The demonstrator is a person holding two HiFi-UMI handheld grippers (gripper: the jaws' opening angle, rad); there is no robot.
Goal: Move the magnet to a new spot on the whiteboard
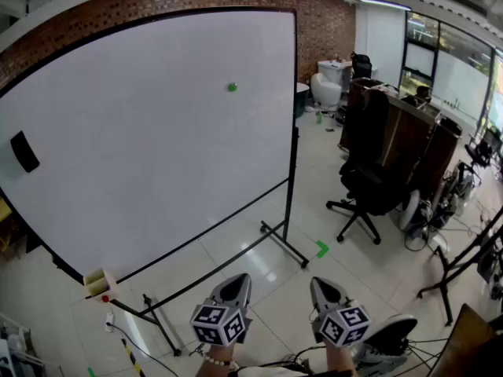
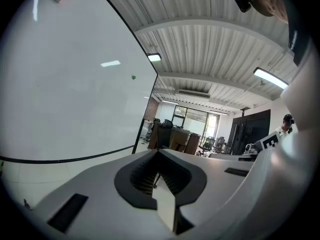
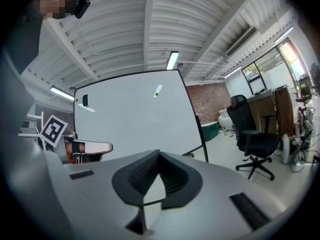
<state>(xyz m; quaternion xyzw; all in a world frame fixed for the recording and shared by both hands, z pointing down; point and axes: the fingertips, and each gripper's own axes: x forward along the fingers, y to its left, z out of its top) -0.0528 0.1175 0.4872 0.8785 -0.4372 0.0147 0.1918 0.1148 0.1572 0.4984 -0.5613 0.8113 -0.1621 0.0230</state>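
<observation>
A small green magnet [image 1: 232,87] sticks high on the right part of the large whiteboard [image 1: 141,148]; it shows too as a green magnet [image 2: 133,77] in the left gripper view and a green magnet [image 3: 157,93] in the right gripper view. My left gripper [image 1: 237,284] and right gripper [image 1: 324,287] hang low at the bottom of the head view, far from the board. The jaws of both are shut with nothing between them. In their own views the left gripper [image 2: 159,151] and right gripper [image 3: 160,153] point up toward the board.
A black eraser [image 1: 23,151] clings to the board's left side. A small tray with a red item [image 1: 100,284] sits at the stand's lower left corner. A black office chair [image 1: 369,187], brown cabinets [image 1: 413,136] and tripod legs [image 1: 460,265] stand to the right.
</observation>
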